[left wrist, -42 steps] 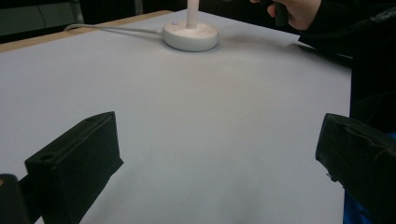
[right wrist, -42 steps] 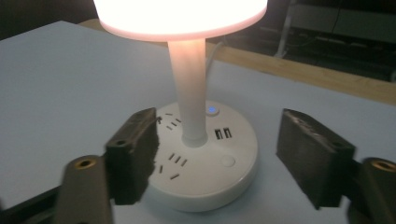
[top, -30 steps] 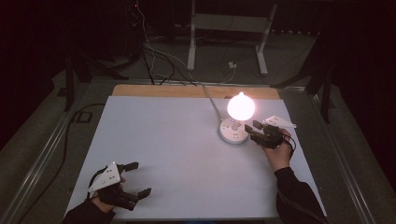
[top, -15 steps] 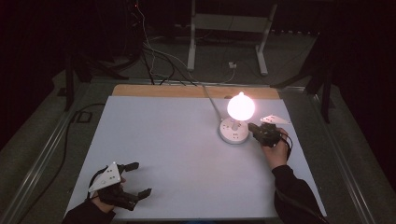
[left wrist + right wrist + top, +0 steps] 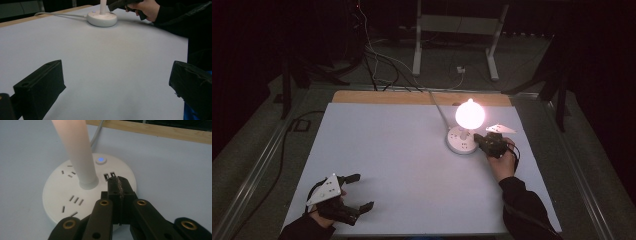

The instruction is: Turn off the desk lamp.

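Observation:
A lit globe bulb (image 5: 470, 114) glows on a white stem (image 5: 77, 152) that rises from a round white socket base (image 5: 461, 141) (image 5: 62, 195) (image 5: 102, 18). The base has plug slots, two USB ports and a small button lit blue (image 5: 101, 159). My right gripper (image 5: 483, 139) (image 5: 119, 183) is shut with nothing between its jaws. Its tips sit over the base's right edge, just short of the USB ports. My left gripper (image 5: 360, 191) (image 5: 117, 85) rests open near the table's front left corner, jaws wide apart over bare table.
A white cable (image 5: 438, 108) (image 5: 60, 15) runs from the base toward the wooden strip (image 5: 412, 97) at the table's far edge. Beyond it are metal stand legs (image 5: 455, 30) and loose cords on a dark floor. The white tabletop (image 5: 402, 150) is broad between the two grippers.
My right gripper has shifted slightly left toward the socket base. The left gripper has not moved.

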Action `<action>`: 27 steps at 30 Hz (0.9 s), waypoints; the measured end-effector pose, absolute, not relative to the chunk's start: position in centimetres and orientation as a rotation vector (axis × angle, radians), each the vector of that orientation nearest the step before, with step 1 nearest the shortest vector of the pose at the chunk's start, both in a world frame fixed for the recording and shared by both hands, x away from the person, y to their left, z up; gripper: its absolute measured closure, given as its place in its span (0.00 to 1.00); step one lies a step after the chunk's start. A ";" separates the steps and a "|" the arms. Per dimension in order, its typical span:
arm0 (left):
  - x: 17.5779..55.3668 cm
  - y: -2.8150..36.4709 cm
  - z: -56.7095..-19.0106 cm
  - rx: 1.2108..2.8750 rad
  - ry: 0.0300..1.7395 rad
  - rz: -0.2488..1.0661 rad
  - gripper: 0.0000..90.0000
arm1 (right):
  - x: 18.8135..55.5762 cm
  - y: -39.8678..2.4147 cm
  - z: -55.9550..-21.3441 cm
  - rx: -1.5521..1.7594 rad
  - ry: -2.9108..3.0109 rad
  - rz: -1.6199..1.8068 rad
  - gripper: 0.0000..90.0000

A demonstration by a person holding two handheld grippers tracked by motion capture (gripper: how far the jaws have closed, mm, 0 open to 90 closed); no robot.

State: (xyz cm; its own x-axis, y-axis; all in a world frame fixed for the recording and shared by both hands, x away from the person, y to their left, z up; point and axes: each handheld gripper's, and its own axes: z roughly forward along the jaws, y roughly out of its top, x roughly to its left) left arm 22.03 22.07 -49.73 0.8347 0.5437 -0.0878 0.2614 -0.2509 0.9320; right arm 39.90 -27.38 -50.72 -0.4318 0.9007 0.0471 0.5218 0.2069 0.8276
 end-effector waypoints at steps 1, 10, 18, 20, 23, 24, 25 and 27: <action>22.0 22.1 -49.7 1.845 0.610 0.299 0.01 | 39.9 -27.3 -50.7 1.314 2.041 1.118 0.99; 22.0 22.1 -49.7 1.848 0.610 0.299 0.01 | 40.0 -26.8 -51.0 1.282 2.037 1.071 0.99; 22.0 22.1 -49.7 1.844 0.609 0.298 0.01 | 39.9 -26.8 -51.2 1.269 2.037 1.070 0.99; 22.0 22.1 -49.7 1.848 0.608 0.298 0.01 | 40.0 -26.8 -51.2 1.262 2.042 1.064 1.00; 22.0 22.1 -49.7 1.844 0.608 0.298 0.01 | 39.9 -26.8 -51.2 1.264 2.042 1.068 1.00; 22.0 22.1 -49.7 1.841 0.610 0.297 0.01 | 39.9 -26.8 -51.1 1.250 2.044 1.054 0.99; 22.0 22.1 -49.7 1.843 0.610 0.297 0.01 | 39.9 -26.7 -51.1 1.260 2.039 1.042 0.99; 22.0 22.1 -49.7 1.844 0.607 0.299 0.01 | 39.8 -26.7 -50.9 1.252 2.021 1.042 0.99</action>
State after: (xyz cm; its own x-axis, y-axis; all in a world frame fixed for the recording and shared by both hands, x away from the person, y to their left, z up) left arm 21.99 22.09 -49.72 0.8358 0.5420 -0.0880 0.2612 -0.2515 0.9319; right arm 39.81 -26.70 -50.86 -0.4233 0.9048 -0.0457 0.4879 0.2701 0.8300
